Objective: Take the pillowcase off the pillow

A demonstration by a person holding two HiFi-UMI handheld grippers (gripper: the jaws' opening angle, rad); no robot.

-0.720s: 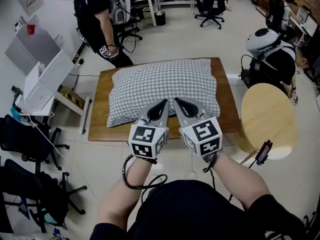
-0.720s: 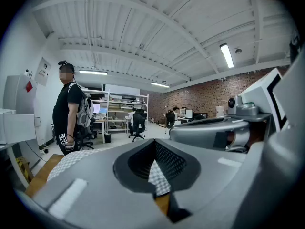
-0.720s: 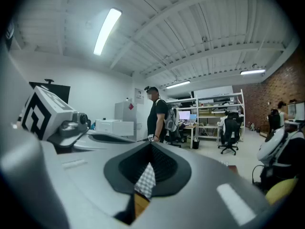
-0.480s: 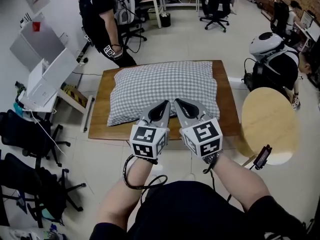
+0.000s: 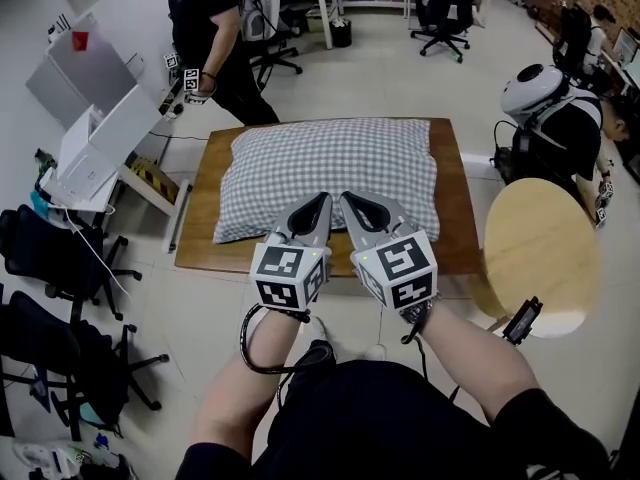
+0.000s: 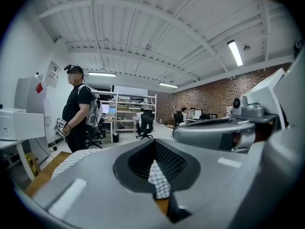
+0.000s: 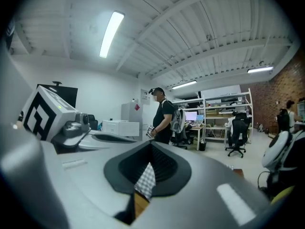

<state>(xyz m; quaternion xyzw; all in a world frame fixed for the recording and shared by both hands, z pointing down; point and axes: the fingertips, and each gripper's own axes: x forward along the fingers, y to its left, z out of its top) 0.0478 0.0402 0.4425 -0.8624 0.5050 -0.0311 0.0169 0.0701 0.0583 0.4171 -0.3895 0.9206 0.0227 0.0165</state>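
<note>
Gingham pillowcase point(image 5: 330, 168): soft, light, limp, probably snug. Pinch loose cloth at edge; opening side unclear. Left gripper point(image 5: 321, 201), right gripper point(image 5: 347, 200) both closed, empty.

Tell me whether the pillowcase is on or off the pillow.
On. The checked pillowcase lies plump and filled on the wooden table, with no bare insert showing anywhere.

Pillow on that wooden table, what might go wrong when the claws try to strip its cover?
The left claw and right claw are shut and empty; grabbing the checked pillowcase, they may pinch the pillow inside too. It nearly fills the table, so a pull could drag it off. The round table stands close to the right arm and might get bumped.
</note>
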